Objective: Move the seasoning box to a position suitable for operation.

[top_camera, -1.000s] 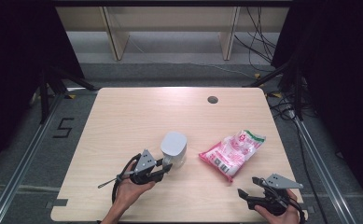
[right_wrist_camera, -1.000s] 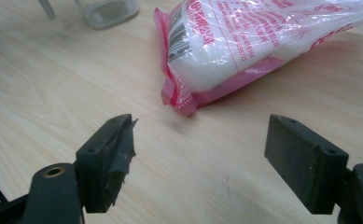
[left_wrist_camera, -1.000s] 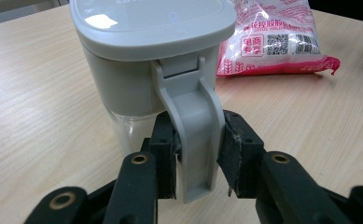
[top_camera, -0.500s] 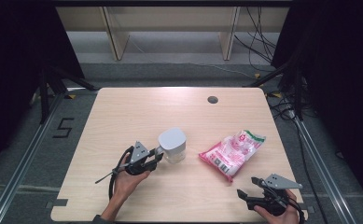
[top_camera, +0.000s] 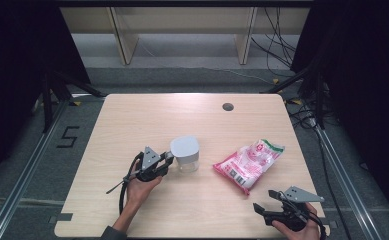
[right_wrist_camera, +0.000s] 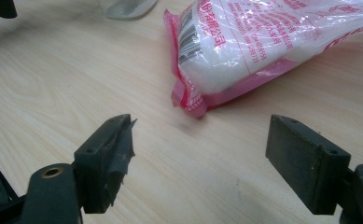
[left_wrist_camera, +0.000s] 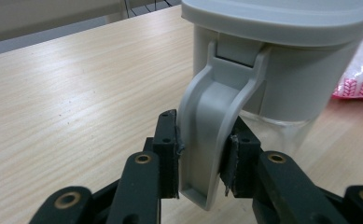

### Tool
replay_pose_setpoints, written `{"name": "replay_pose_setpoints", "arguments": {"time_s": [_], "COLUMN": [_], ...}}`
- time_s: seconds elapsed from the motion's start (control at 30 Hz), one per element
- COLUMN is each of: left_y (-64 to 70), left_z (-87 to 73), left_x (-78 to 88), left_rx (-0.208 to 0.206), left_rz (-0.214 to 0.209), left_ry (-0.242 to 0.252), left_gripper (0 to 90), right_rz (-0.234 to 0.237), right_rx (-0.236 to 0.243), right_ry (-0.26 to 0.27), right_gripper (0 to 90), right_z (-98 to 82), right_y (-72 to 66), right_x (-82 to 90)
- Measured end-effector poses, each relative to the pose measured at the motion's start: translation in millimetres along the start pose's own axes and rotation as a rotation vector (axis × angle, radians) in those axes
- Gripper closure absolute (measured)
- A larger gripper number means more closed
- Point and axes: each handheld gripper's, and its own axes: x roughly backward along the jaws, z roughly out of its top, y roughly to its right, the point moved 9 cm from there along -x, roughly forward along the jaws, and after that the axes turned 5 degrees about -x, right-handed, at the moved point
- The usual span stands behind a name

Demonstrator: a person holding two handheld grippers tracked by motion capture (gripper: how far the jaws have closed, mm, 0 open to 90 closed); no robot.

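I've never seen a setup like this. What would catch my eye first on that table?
Probably the clear container with a grey lid near the middle of the wooden table, because the left gripper has its jaws clamped on the grey latch hanging down the container's side. Next, the bright pink and white bag lying flat to its right stands out. The right gripper waits open at the table's near right corner, pointed toward that bag.

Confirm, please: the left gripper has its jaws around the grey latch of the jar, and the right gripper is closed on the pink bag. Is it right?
Not quite. The right gripper is not closed on the pink bag: the right gripper view shows its jaws wide apart with bare table between them, the bag lying beyond. The rest holds: in the left gripper view the left gripper has its jaws around the grey latch of the jar.
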Motion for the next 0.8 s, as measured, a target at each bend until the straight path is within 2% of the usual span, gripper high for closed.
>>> {"name": "replay_pose_setpoints", "arguments": {"time_s": [0.03, 0.07, 0.1, 0.13, 0.17, 0.2, 0.23, 0.47, 0.53, 0.63, 0.73, 0.77, 0.8], "left_y": [-0.7, -1.7, -2.4, -1.6, -0.9, -0.4, 1.4, 11.9, 17.2, 18.0, 17.2, 17.9, 17.7], "left_z": [0.2, 0.4, 0.7, 0.7, 1.0, 1.1, 1.2, 2.9, 3.8, 4.3, 4.2, 4.6, 4.6], "left_x": [-1.1, -1.8, -2.9, -3.9, -4.3, -4.4, -4.4, -5.9, -6.0, -7.2, -7.3, -7.5, -7.6], "left_rx": [-0.004, -0.012, -0.022, -0.012, -0.014, -0.026, -0.019, -0.042, -0.068, -0.048, -0.051, -0.046, -0.046], "left_rz": [-0.001, -0.002, -0.006, -0.013, -0.022, -0.028, -0.029, -0.078, -0.102, -0.100, -0.098, -0.101, -0.101], "left_ry": [0.004, 0.007, 0.015, 0.023, 0.027, 0.027, 0.028, 0.042, 0.039, 0.041, 0.034, 0.037, 0.036], "left_gripper": [70.0, 70.1, 70.3, 70.5, 70.6, 70.6, 70.6, 70.5, 70.6, 70.7, 70.7, 70.7, 70.7], "right_rz": [-0.003, -0.004, 0.005, 0.007, 0.011, 0.003, 0.002, -0.001, 0.001, 0.000, 0.000, 0.010, 0.009], "right_rx": [-0.008, 0.025, 0.022, 0.019, -0.013, 0.021, 0.035, 0.036, 0.034, 0.034, 0.038, 0.002, 0.026], "right_ry": [0.000, 0.009, 0.008, 0.007, 0.000, 0.005, -0.002, 0.005, 0.006, 0.006, -0.004, -0.013, -0.004], "right_gripper": [23.8, 23.8, 23.8, 23.8, 23.8, 23.8, 23.8, 23.8, 23.8, 23.8, 23.8, 23.8, 23.8], "right_z": [0.1, 1.3, 1.2, 1.1, -0.1, 0.8, 0.7, 1.2, 1.3, 1.3, 0.6, -0.8, 0.5], "right_y": [-0.2, 2.4, 1.6, 1.3, -1.6, 1.0, 1.9, 2.4, 2.2, 2.3, 2.3, -1.0, 1.4], "right_x": [0.0, -0.4, 0.1, -0.1, 0.1, -0.2, 0.4, 0.0, 0.0, 0.0, 0.1, 0.2, -0.4]}}
